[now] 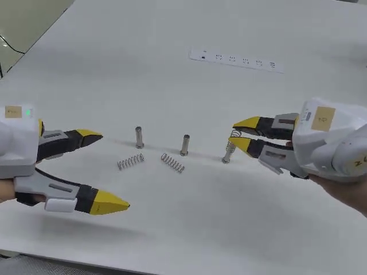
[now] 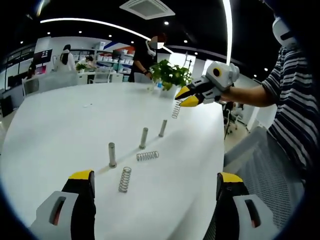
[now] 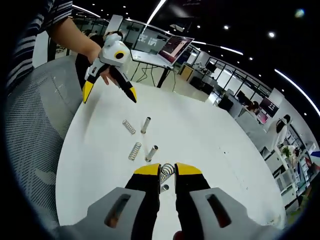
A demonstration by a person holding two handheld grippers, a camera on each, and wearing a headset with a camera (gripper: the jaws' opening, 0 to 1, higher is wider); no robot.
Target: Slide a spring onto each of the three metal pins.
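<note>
Pinching spring (image 3: 166, 169) between right gripper (image 1: 237, 132) jaws above pin (image 1: 228, 153); left gripper (image 1: 113, 169) jaws wide, empty

This is an open-plan office. A long white worktop (image 1: 172, 57) carries a white power strip (image 1: 236, 60), and a grey mesh office chair (image 3: 35, 125) stands at its edge. Overhead run curved strip lights (image 2: 100, 24) and a square air-conditioning vent (image 2: 146, 7) in a dark ceiling. Further back are a potted plant (image 2: 170, 75), an open laptop (image 3: 175, 47), desks with monitors (image 3: 235, 100) and people standing (image 2: 65, 55).
</note>
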